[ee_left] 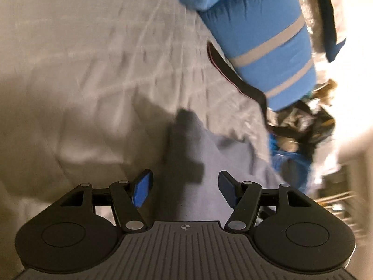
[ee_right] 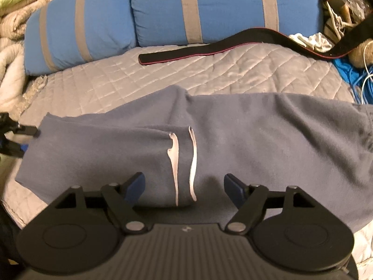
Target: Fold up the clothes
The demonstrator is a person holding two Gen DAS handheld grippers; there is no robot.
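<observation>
Surface: a grey quilted bedspread (ee_right: 209,74) on a bed, warm indoor light; the left wrist view is blurred.
Right gripper: right gripper (ee_right: 184,190) hangs just over the cloth with its blue-padded fingers spread wide, holding nothing.
Left gripper: left gripper (ee_left: 185,186) likewise stands apart and empty, above an edge of the same cloth.
Garment: a slate-blue soft fleece garment (ee_right: 256,144) lies spread across the bedspread, one part lapped over at 12 o'clock of the right gripper, its pale raw hems (ee_right: 174,163) showing; this fits a fold partway made or cloth merely laid down so.
Handling: it looks light, limp and slightly grippy; it will likely sag and drag, so pinching a hem or corner seems wiser than mid-panel.
Around: two blue pillows with grey stripes (ee_right: 209,11) at 12 o'clock; a black strap edged red (ee_right: 198,52) just before them, well apart from the garment.
Obstacles: tangled cables and clutter (ee_right: 359,79) at 2 o'clock near the garment's far end; crumpled bedding (ee_right: 14,23) at 10 o'clock.
</observation>
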